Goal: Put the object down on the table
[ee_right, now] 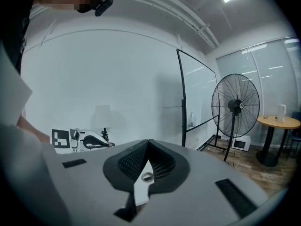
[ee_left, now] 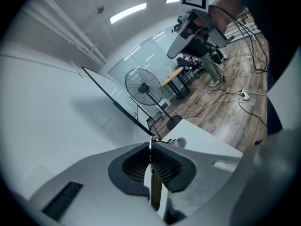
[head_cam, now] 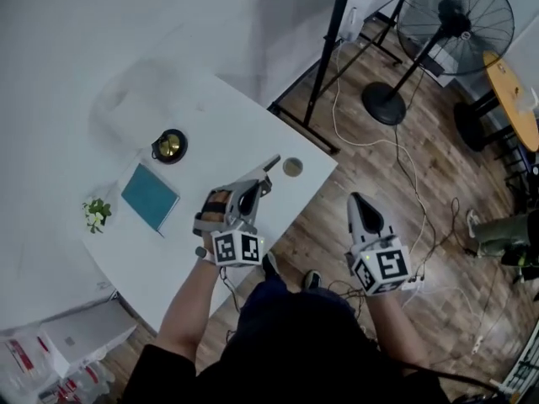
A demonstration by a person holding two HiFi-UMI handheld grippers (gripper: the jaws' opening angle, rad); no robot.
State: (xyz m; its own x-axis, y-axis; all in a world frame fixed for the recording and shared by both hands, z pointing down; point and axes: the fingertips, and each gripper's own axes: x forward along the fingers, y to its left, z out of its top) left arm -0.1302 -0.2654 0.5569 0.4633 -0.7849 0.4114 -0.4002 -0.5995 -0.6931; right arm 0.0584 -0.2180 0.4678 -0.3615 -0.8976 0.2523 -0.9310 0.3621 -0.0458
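Over the table (head_cam: 227, 116), we see the left gripper (head_cam: 263, 183) pinching a thin object (head_cam: 271, 163); right gripper (head_cam: 360, 204) pressed together.

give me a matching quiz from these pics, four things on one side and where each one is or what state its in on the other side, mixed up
Things
1. teal book
2. small plant
3. standing fan
4. left gripper

Places or states
A. stands on the wooden floor
B. jaws shut on a thin flat object
C. at the left edge of the white table
D. lies flat on the table top

Pairs: 1-D, 2-C, 3-A, 4-B
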